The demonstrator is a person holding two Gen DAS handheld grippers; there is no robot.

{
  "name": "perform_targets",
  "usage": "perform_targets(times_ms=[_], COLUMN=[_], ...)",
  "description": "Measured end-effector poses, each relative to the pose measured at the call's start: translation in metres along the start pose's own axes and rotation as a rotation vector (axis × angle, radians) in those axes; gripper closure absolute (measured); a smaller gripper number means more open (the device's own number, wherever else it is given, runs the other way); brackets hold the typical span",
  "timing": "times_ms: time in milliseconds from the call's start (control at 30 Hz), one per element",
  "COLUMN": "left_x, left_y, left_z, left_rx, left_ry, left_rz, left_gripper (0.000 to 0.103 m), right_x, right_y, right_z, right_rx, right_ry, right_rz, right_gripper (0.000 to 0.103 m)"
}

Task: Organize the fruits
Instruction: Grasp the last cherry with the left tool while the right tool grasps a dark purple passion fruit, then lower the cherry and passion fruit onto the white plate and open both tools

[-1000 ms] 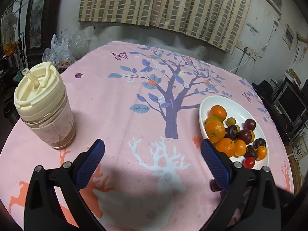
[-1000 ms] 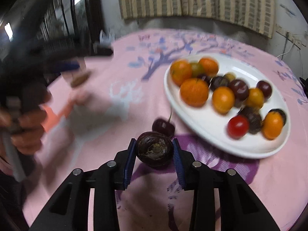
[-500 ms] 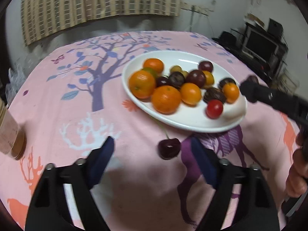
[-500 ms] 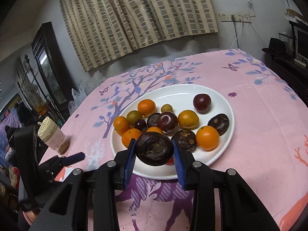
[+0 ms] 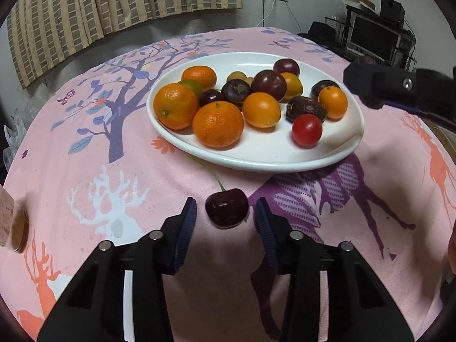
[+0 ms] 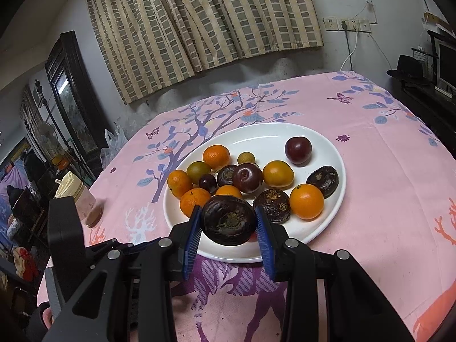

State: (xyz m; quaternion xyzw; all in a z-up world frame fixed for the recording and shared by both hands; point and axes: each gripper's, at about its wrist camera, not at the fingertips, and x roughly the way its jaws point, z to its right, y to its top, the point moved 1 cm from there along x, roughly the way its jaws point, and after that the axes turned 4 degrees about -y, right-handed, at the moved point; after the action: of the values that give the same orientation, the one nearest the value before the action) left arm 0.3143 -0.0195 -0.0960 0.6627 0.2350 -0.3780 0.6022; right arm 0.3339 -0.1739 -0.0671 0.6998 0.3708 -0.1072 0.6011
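One soft cherry point(image 5: 226, 207) lay before the plate point(image 5: 336, 158) between your left gripper's point(image 5: 225, 216) open jaws; squeeze its sides gently. Your right gripper point(image 6: 228, 232) clamped a firm dark fruit point(image 6: 228, 220).

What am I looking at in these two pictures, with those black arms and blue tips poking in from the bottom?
There is no robot: a person holds a two-finger claw in each hand, each with a camera looking along its fingers. The left claw is open around a dark red cherry lying on the pink printed tablecloth. The right claw grips a dark, wrinkled round fruit in front of the white oval plate of oranges, plums and a tomato. A lidded cream cup stands to the left.
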Motion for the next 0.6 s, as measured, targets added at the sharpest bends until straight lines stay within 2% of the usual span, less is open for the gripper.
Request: perform_targets(times_ms=[100,167,467,600], left_x=[0.002,0.002,-0.004,-0.02], left_y=[0.0,0.001,-0.005,-0.013], left_z=[-0.002,-0.002,-0.003,0.002], left_rx=[-0.009,-0.005,-0.027,-0.027], left_ry=[-0.001,-0.009,0.031,0.041], left_rz=[-0.01,-0.01,-0.006,0.017], left_gripper=[0.066,0.073,0.073,0.073], right_x=[0.001,0.002,0.008,0.006], right_y=[-0.001,-0.001,-0.005,-0.012], right_z=[0.0,0.001,0.0,-0.001], right_rx=[-0.002,-0.005,-0.043,-0.044], right_ry=[-0.005,-0.011,-0.066,-0.06], right_rz=[-0.003,-0.009,-0.007,-0.017], right_gripper=[0.065,0.065,0.065,0.065])
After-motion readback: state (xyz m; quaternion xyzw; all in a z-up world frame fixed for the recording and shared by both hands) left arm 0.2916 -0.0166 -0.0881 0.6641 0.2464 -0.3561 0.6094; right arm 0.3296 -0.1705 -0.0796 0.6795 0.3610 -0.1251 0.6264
